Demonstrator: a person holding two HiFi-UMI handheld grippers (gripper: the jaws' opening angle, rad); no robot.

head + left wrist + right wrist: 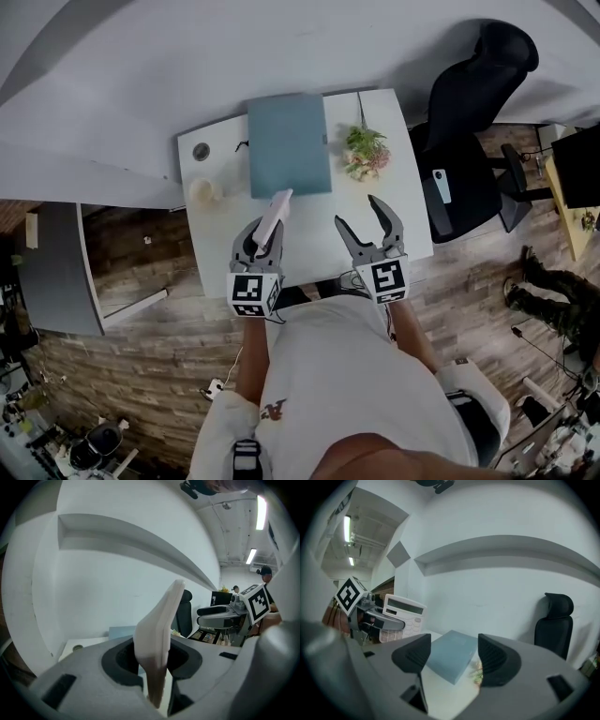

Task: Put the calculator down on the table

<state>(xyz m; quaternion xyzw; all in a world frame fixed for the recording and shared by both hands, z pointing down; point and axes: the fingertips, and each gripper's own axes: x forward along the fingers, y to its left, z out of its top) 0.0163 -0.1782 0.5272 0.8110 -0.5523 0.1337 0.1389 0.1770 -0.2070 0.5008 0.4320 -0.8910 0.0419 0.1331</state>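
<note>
A white calculator (274, 217) stands on edge between the jaws of my left gripper (263, 232), which is shut on its lower end above the white table (309, 239). In the left gripper view the calculator (159, 641) rises edge-on from the jaws, tilted to the right. From the right gripper view its keypad and display face me, the calculator (404, 616) held by the left gripper (377, 620). My right gripper (362, 221) hangs open and empty over the table's near right part, seen as the right gripper (454, 658) with nothing between its pads.
A grey-blue flat box (288, 143) lies at the back middle of the table. A small flower bunch (366, 152) is to its right, a pale round object (203, 192) to its left. A black office chair (469, 112) stands right of the table.
</note>
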